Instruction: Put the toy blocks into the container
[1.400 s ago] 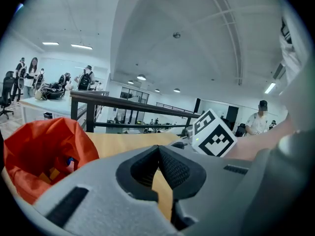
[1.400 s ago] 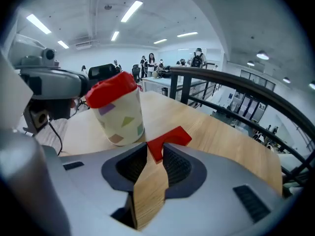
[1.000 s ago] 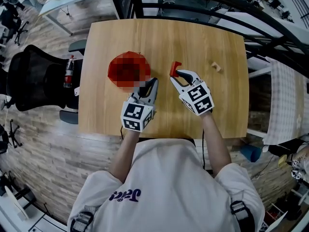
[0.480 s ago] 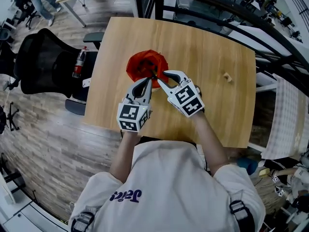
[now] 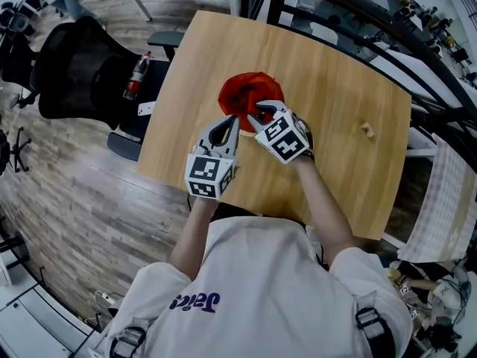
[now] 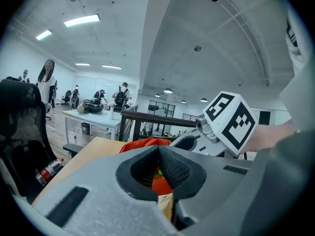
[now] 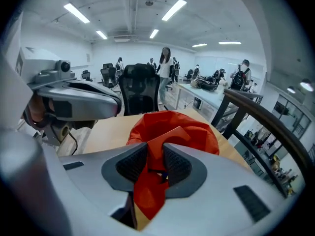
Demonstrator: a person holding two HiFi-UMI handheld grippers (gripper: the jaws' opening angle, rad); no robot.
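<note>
Forearm (image 5: 322, 200) extended, right hand-held gripper (image 5: 258, 113) clamps block (image 7: 158, 149) at edge of container (image 5: 240, 89).

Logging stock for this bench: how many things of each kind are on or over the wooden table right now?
Red toy block, clamped in the right gripper: 1
Small tan wooden block, loose on the wooden table: 1
Red fabric container: 1
Handheld two-jaw grippers, left gripper included: 2
Total: 5
What lies inside the container cannot be made out.
</note>
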